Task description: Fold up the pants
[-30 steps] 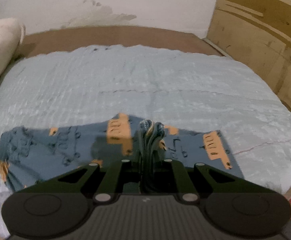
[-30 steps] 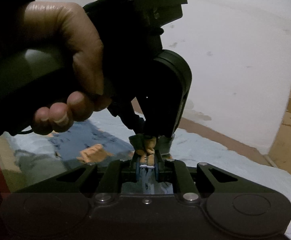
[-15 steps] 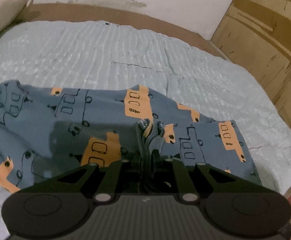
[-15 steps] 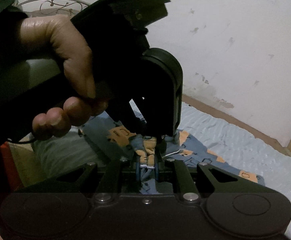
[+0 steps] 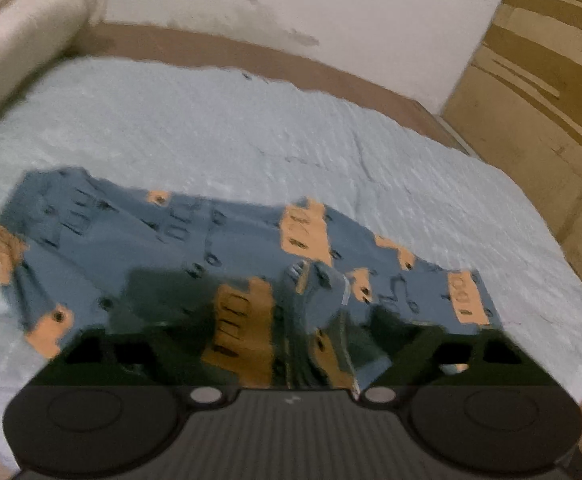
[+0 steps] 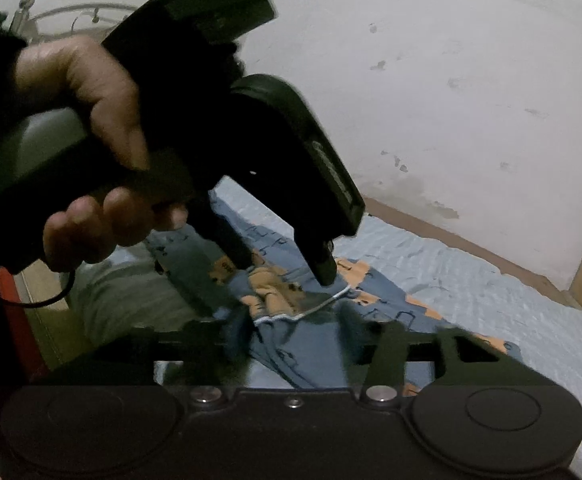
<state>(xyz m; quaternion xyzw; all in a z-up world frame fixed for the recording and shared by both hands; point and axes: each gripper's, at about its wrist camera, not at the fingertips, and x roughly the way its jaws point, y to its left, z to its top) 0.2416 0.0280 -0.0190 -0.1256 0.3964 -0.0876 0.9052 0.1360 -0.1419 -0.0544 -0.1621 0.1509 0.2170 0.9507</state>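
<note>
**Both grippers open over the pants**

Spread across the pale blue bedcover (image 5: 219,128): blue pants (image 5: 159,248) with orange vehicle prints, lying flat and wide, one end near the left edge of the left wrist view, the other running to the right. Bunched into a raised ridge at the near middle, right between the fingers of the left gripper (image 5: 291,340). Fingers set wide apart there, nothing clamped — though blurred and dark, so whether the cloth touches either finger is hard to say. Shadow over the near fabric, print lost in it.

From the right wrist view: right gripper (image 6: 295,340) likewise parted, fingers smeared by motion, pants (image 6: 291,300) lying loose between them with a white hem or seam line showing. Just beyond, the left gripper (image 6: 283,276) pointing down at the same bunched patch, fingers spread, tips close above or on the cloth — cannot tell which. Held by the left hand (image 6: 87,152), which blocks much of the left side of that view; pants' far end hidden behind it.

Rolled cream bolster (image 5: 23,32) at upper left, cut off by the frame. Stained white wall (image 6: 451,100) behind; wooden panel (image 5: 547,80) at right, only partly in view.
</note>
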